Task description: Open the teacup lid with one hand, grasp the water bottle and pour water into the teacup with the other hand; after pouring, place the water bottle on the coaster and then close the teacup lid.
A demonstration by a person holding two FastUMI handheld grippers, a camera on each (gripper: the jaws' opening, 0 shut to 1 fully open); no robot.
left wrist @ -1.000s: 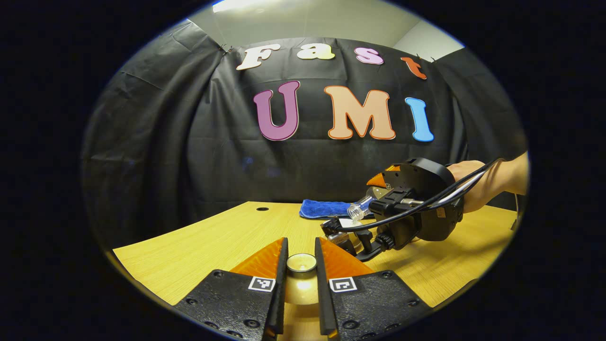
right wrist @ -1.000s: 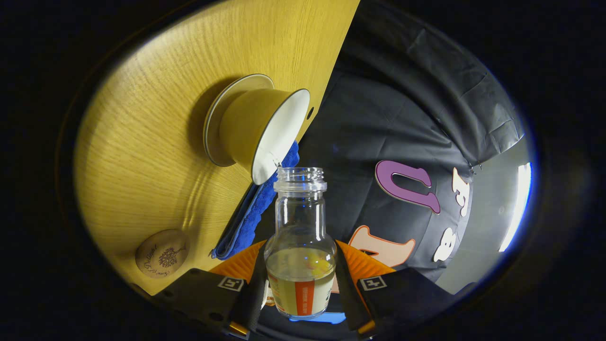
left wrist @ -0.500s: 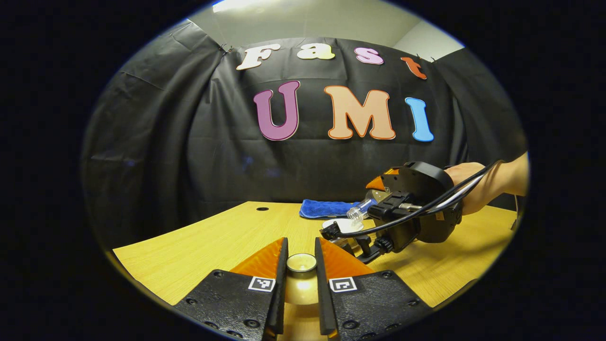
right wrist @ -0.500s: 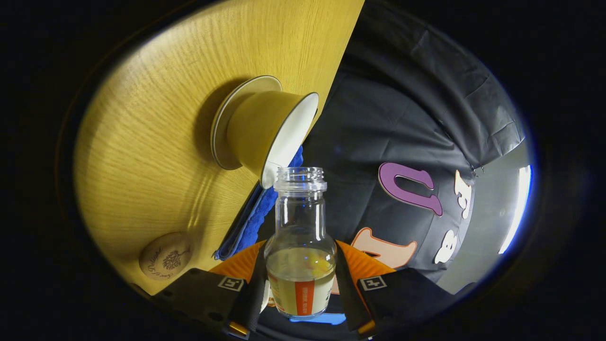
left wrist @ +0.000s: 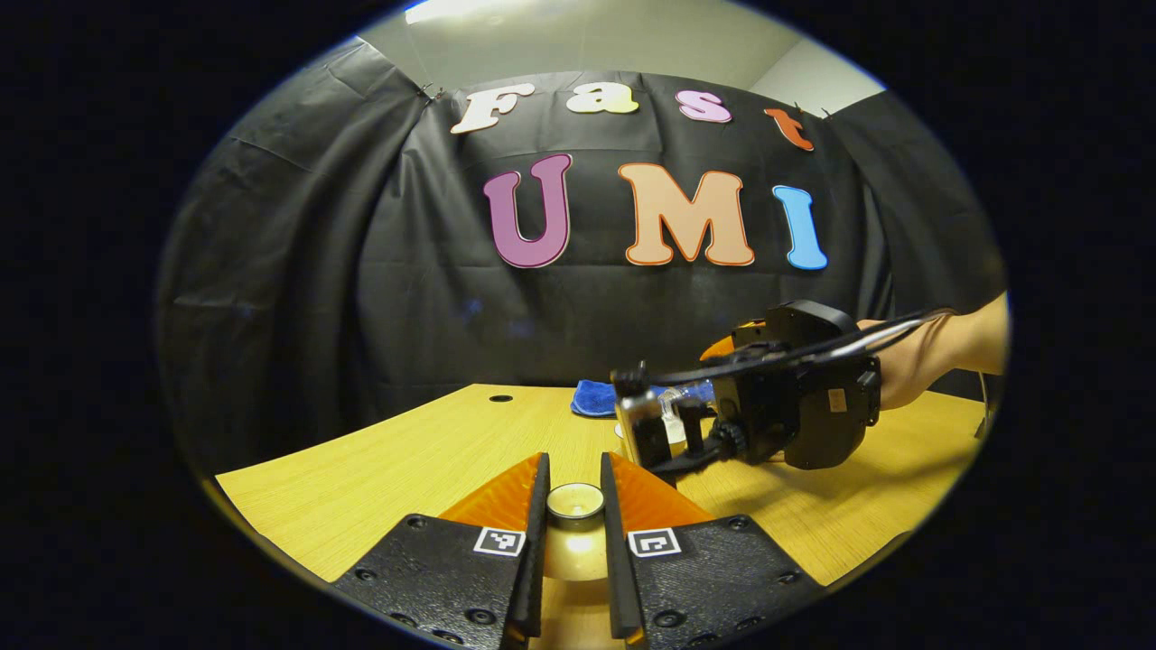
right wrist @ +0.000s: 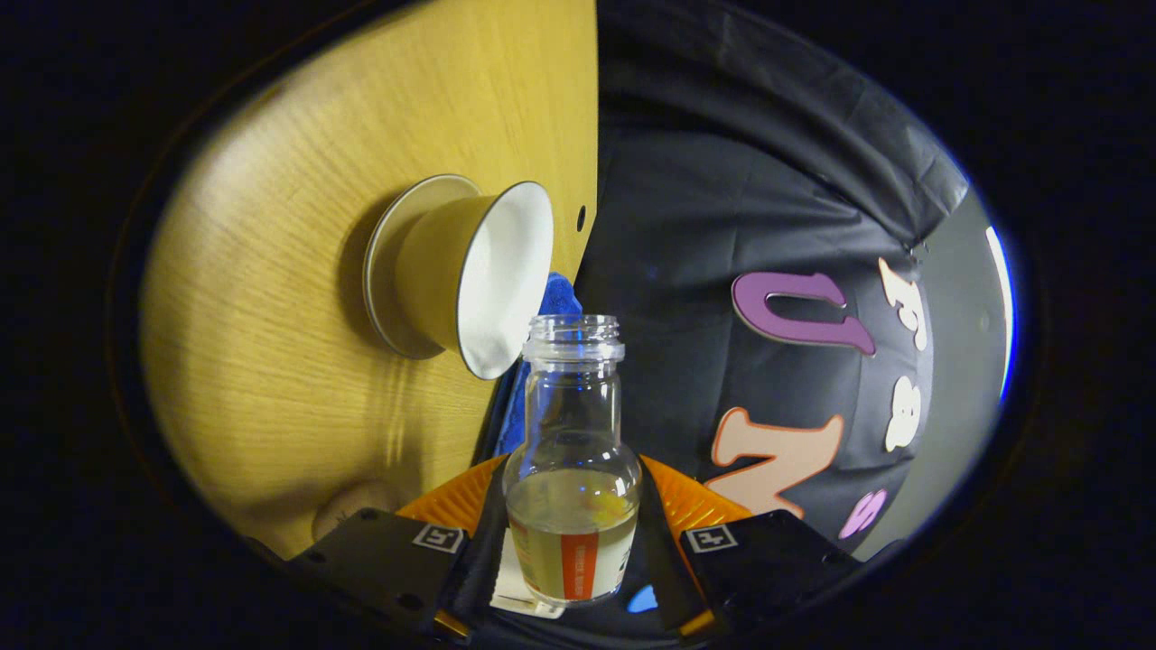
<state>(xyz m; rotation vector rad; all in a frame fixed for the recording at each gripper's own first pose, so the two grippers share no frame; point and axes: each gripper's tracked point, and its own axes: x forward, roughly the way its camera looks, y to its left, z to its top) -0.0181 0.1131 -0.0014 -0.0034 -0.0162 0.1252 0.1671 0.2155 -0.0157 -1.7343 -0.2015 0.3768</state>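
Glass water bottle (right wrist: pixel 573 469): uncapped, part full, rigid, smooth, breakable; clamped at its wide lower body between the right gripper (right wrist: pixel 573 533) fingers, tipped sideways, mouth beside the open teacup (right wrist: pixel 470 271) rim on the wooden table (right wrist: pixel 298 271).

Teacup lid (left wrist: pixel 575 501): small knob pinched by the left gripper (left wrist: pixel 575 506); light, likely brittle.

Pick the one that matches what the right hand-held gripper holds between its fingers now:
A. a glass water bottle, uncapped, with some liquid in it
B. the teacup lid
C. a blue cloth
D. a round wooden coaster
A: in the right gripper view, the right hand-held gripper clamps the glass water bottle, its mouth open and liquid in its lower part, near the teacup.
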